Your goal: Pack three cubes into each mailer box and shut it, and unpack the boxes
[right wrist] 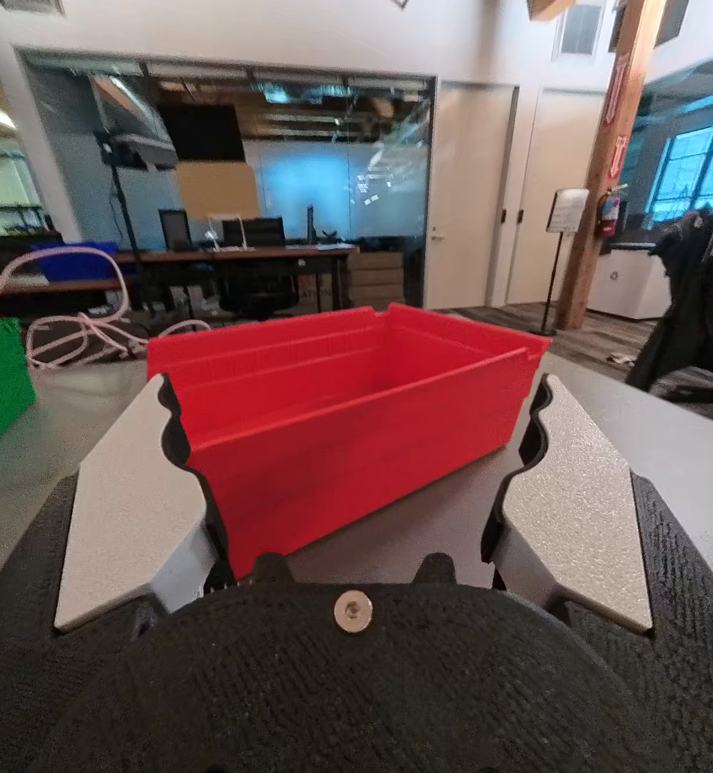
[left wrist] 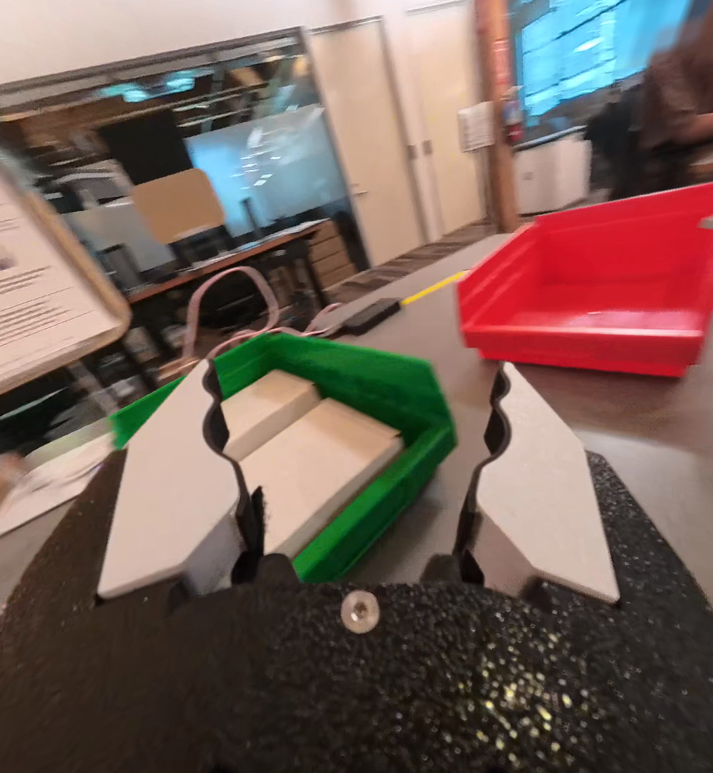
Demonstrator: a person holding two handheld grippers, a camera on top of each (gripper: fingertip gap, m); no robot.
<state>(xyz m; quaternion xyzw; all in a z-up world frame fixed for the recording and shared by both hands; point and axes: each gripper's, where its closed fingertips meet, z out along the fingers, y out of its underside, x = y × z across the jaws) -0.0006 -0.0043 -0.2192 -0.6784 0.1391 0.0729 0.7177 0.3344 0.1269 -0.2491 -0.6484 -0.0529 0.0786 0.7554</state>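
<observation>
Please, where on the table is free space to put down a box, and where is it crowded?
Bare table lies between the green bin and the red bin, and right of the red bin. The green bin is crowded with white boxes; pink cables lie behind it. The red bin looks empty.

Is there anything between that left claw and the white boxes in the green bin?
Nothing visible. The left gripper is open and empty, above the green bin, and two shut white boxes lie uncovered inside it. The bin's wall is to the side, not in the way.
</observation>
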